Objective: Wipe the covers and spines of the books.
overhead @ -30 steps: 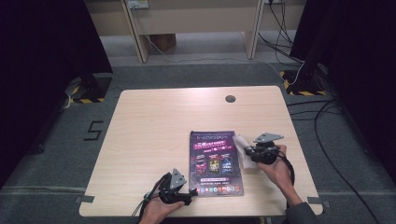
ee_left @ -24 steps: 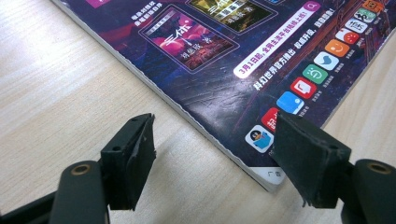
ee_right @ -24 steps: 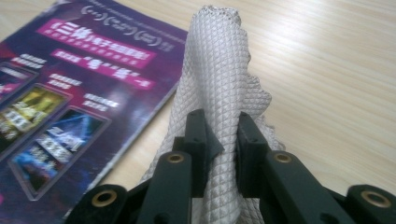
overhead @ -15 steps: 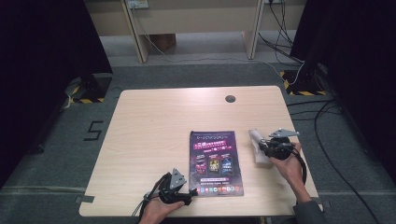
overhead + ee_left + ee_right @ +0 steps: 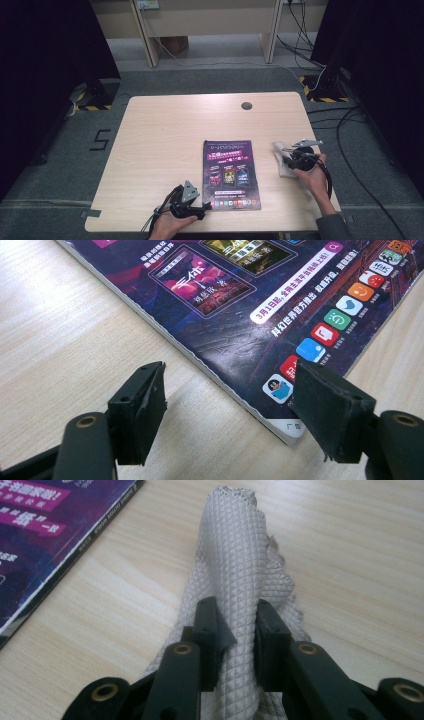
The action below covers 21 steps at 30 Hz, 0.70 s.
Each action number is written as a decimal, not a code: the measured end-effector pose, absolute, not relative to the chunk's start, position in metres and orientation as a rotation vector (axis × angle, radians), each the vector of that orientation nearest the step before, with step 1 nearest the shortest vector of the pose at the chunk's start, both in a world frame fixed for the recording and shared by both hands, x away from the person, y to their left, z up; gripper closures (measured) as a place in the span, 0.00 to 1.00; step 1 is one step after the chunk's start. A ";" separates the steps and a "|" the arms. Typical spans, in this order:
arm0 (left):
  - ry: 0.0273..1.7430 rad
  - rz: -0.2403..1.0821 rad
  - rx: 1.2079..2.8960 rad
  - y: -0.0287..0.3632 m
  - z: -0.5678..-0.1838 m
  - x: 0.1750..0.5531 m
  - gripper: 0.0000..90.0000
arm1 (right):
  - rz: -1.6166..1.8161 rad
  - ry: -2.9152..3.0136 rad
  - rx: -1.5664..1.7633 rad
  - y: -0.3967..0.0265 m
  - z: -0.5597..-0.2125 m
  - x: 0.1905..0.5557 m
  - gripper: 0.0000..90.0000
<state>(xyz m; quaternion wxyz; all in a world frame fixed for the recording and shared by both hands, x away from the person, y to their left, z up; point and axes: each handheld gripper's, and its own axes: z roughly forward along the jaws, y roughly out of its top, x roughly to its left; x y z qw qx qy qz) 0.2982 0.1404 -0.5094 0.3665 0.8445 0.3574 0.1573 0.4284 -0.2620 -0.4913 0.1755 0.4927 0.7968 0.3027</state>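
Observation:
A dark purple magazine [image 5: 231, 172] lies flat at the table's front middle. My left gripper [image 5: 200, 209] rests low at its near left corner, open, with the jaws set either side of that corner [image 5: 295, 430] and not touching it. To the right of the magazine lies a white quilted cloth [image 5: 278, 148]. My right gripper [image 5: 286, 161] has a raised fold of the cloth [image 5: 235, 555] between its pads, and the pads still touch it. Its jaws have just been opening. The magazine's edge [image 5: 45, 530] is at the left of the right gripper view.
The pale wooden table [image 5: 165, 140] has a round cable hole [image 5: 246, 106] near its far edge. Grey floor surrounds it, with cables [image 5: 360, 150] on the right and desk legs behind.
My right hand has carried the cloth to the right, away from the magazine's edge, and lowered it onto the table. The left hand has kept still.

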 end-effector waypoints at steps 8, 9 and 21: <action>0.923 0.403 2.169 0.140 -0.509 0.299 0.32 | 0.859 2.168 1.435 -0.263 -0.488 0.428 0.62; 0.926 0.401 2.167 0.141 -0.509 0.299 0.31 | 0.880 2.148 1.444 -0.264 -0.486 0.427 0.61; 0.944 0.367 2.141 0.141 -0.509 0.309 0.26 | 1.140 2.142 1.370 -0.234 -0.464 0.418 0.53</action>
